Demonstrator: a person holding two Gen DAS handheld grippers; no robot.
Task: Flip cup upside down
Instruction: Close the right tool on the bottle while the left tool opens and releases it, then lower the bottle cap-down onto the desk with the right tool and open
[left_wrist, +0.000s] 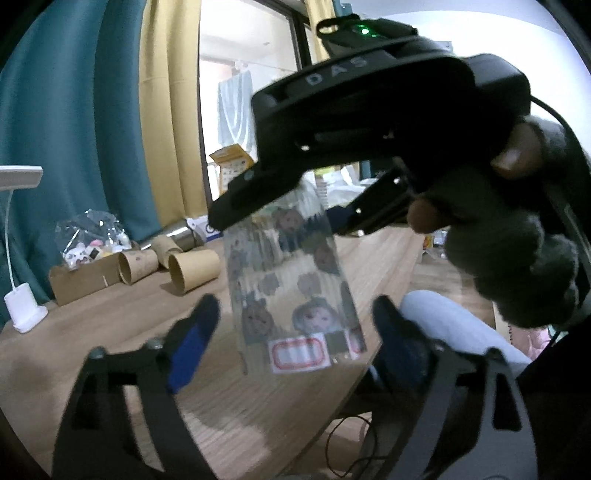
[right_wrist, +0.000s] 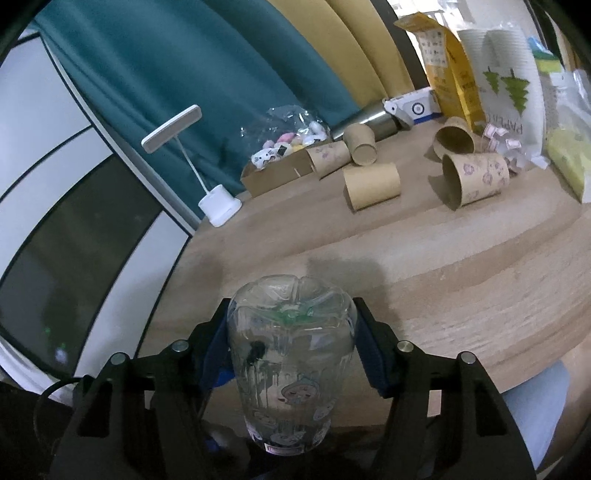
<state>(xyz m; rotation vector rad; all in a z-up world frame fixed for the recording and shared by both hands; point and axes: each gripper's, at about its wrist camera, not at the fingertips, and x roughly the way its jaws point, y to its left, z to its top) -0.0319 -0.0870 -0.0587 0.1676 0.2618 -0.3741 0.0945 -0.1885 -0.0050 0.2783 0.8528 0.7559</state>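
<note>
A clear plastic cup (left_wrist: 291, 291) with cartoon stickers hangs in the air above the wooden table (left_wrist: 236, 417). My right gripper (left_wrist: 280, 218) is shut on the cup's upper end and holds it from above. In the right wrist view the cup (right_wrist: 291, 354) sits between the blue pads (right_wrist: 373, 362), its closed base pointing away from the camera toward the table (right_wrist: 424, 280). My left gripper (left_wrist: 295, 339) is open, its fingers on either side of the cup's lower end without touching it.
Several brown paper cups (right_wrist: 373, 184) lie on their sides at the back of the table. A white desk lamp (right_wrist: 218, 206) stands at the back left beside a cardboard box (right_wrist: 273, 177) of small toys. Bags and packets (right_wrist: 513, 85) stand at the back right.
</note>
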